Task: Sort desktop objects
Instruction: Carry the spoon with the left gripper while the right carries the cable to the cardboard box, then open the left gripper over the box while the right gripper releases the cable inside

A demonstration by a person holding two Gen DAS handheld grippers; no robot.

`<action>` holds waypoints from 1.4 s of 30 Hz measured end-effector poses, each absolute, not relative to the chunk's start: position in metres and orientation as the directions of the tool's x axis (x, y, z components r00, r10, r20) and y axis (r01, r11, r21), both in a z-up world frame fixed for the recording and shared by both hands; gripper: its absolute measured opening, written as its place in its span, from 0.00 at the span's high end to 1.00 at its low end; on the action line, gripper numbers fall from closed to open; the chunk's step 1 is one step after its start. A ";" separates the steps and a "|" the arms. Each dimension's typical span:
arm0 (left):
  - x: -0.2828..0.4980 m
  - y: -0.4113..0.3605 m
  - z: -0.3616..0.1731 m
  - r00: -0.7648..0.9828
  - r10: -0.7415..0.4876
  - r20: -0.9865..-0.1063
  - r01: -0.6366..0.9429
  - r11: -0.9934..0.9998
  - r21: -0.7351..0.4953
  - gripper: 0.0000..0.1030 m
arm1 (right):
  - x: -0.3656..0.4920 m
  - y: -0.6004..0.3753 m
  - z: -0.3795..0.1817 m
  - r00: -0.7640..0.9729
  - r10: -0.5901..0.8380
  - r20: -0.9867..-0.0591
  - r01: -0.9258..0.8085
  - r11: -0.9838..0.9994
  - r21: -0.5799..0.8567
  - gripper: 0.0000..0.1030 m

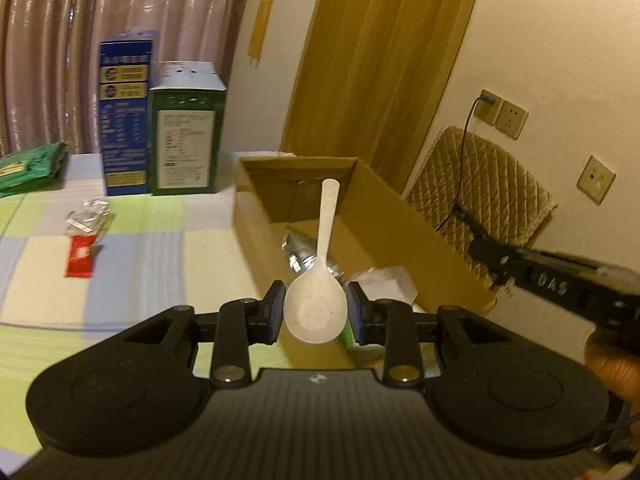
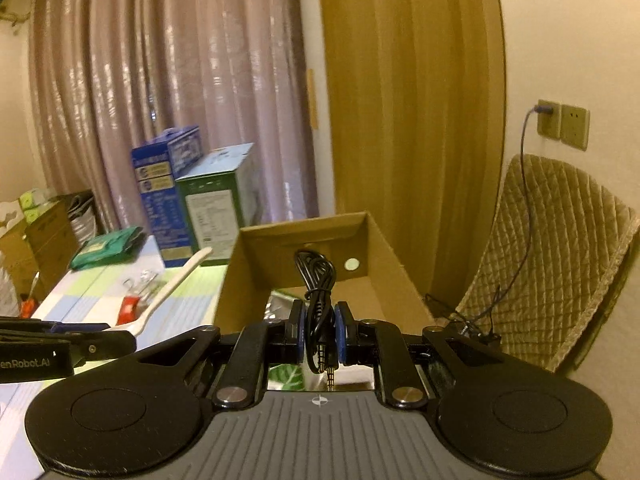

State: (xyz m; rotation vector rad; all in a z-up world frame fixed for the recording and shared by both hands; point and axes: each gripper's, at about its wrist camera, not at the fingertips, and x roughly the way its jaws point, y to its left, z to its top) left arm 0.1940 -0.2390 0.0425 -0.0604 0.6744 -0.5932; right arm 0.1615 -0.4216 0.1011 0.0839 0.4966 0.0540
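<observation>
A: Left gripper (image 1: pixel 315 312)?
B: Clamped on a white spoon (image 1: pixel 318 280) by the bowl, handle pointing far, raised over the near end of the open box (image 1: pixel 420 236).
A: Right gripper (image 2: pixel 320 334)?
B: Pinched tight on a coiled black cable (image 2: pixel 318 284), plugs hanging near, just before the box (image 2: pixel 400 276).
A: On the table (image 1: pixel 160 240)?
B: Red packet (image 1: pixel 82 258) and clips (image 1: pixel 88 216) at left; two cartons (image 1: pixel 160 128) standing far.
</observation>
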 end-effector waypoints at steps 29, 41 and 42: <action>0.233 -0.259 0.022 0.661 -0.523 -0.538 0.494 0.843 -0.213 0.58 | 0.230 -0.448 0.069 0.842 0.097 -0.531 -0.031 0.991 0.132 0.82; 0.213 -0.197 0.018 0.716 -0.420 -0.558 0.440 0.891 -0.106 0.12 | 0.215 -0.435 0.080 0.851 0.097 -0.516 -0.035 0.991 0.130 0.32; 0.211 -0.189 0.018 0.719 -0.407 -0.563 0.434 0.896 -0.095 0.08 | 0.212 -0.433 0.082 0.852 0.101 -0.514 -0.035 0.990 0.137 0.30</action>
